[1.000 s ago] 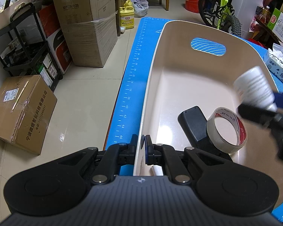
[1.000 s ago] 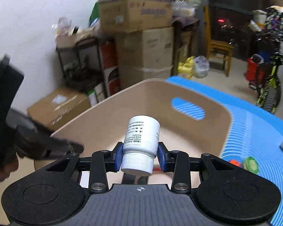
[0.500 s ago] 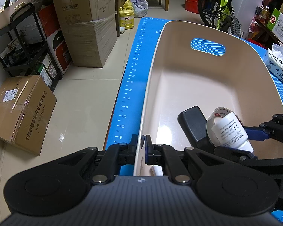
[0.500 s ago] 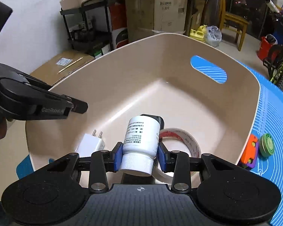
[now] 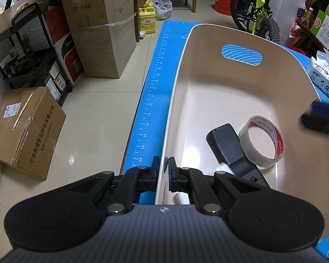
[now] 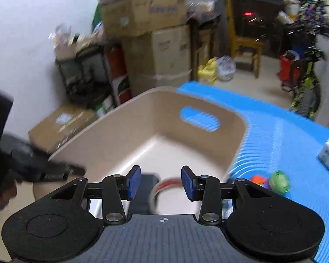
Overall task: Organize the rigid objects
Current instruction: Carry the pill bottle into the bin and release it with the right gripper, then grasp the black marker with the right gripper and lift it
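The white plastic pill bottle that sat between the right hand-held gripper's (image 6: pixel 160 183) blue pads half a second ago is gone from them — the jaws have just been opening, now stand part-way apart, and nothing is between them. That reads as a release into the beige plastic bin (image 5: pixel 208 50), so this item looks done and the next pick is due. The bottle itself is mostly hidden: a white patch (image 5: pixel 224 167) shows low in the bin's near end, beside the black device, and may be it.

In the bin, near its close end, lie the flat black handheld device (image 5: pixel 228 144) and a roll of clear tape with a red-and-white core (image 5: pixel 263 141), touching each other. The far half of the bin is bare.

The left hand-held gripper (image 5: pixel 163 171) is clamped tight on the bin's left rim, steadying it.

Outside, right of the bin on the blue ribbed mat (image 6: pixel 285 135) over the tabletop, a green round toy (image 6: pixel 278 180) and an orange-and-purple piece (image 6: pixel 260 180) wait.
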`<action>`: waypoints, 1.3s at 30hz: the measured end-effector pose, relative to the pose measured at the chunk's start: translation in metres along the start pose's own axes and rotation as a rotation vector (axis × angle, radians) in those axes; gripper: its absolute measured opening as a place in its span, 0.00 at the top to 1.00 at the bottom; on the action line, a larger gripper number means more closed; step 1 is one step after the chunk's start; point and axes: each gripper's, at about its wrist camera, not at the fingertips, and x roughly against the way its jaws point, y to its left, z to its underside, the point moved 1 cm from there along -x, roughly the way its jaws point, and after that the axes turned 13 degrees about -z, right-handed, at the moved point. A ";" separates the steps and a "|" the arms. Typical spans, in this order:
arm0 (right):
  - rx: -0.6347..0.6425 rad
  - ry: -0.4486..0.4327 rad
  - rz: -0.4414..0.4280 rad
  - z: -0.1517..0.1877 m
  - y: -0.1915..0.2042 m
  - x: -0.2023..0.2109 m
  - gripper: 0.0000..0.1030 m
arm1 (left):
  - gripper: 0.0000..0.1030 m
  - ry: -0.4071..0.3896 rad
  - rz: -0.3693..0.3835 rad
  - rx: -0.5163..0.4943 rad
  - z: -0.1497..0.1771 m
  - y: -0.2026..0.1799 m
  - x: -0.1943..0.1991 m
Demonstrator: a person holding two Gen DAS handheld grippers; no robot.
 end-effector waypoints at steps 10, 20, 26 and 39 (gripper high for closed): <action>-0.117 -0.104 0.158 0.006 -0.070 0.037 0.49 | 0.92 0.000 -0.001 -0.001 0.000 0.000 0.000; -0.101 0.063 0.177 0.041 -0.098 -0.006 0.51 | 0.91 0.002 -0.011 -0.003 0.001 0.000 -0.001; -0.055 0.140 0.117 0.057 -0.090 -0.030 0.52 | 0.91 0.001 -0.011 -0.004 0.001 -0.001 -0.001; 0.011 0.204 0.089 0.060 -0.093 -0.061 0.66 | 0.91 -0.001 -0.013 -0.009 0.000 -0.001 -0.001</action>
